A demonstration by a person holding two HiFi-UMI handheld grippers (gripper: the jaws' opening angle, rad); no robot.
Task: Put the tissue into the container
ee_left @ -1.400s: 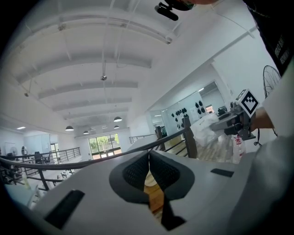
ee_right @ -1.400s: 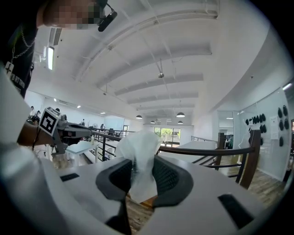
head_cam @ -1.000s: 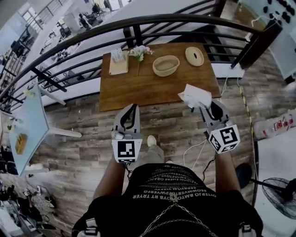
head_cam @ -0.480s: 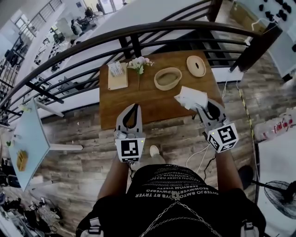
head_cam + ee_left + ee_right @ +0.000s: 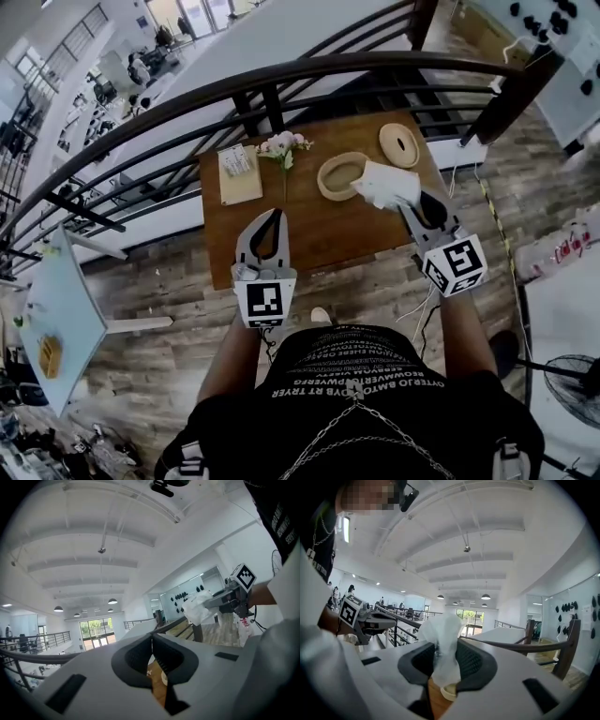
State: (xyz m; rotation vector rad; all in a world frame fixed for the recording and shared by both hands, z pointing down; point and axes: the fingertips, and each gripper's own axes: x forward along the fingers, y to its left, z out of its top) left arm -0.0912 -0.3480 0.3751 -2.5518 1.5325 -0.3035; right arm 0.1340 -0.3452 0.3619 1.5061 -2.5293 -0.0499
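Over the container (image 5: 336,175), right gripper (image 5: 409,203) pinching tissue (image 5: 386,185), left gripper (image 5: 272,217) pressed together, empty.

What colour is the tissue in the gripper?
White. The tissue shows best in the right gripper view.

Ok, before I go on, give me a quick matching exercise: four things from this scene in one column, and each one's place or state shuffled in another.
1. tissue
2. lid
3. flowers
4. left gripper

A. jaws together, nothing between them
B. far right corner of the table
C. pinched in the right gripper
D. between the board and the bowl

Pairs: 1-C, 2-B, 3-D, 4-A
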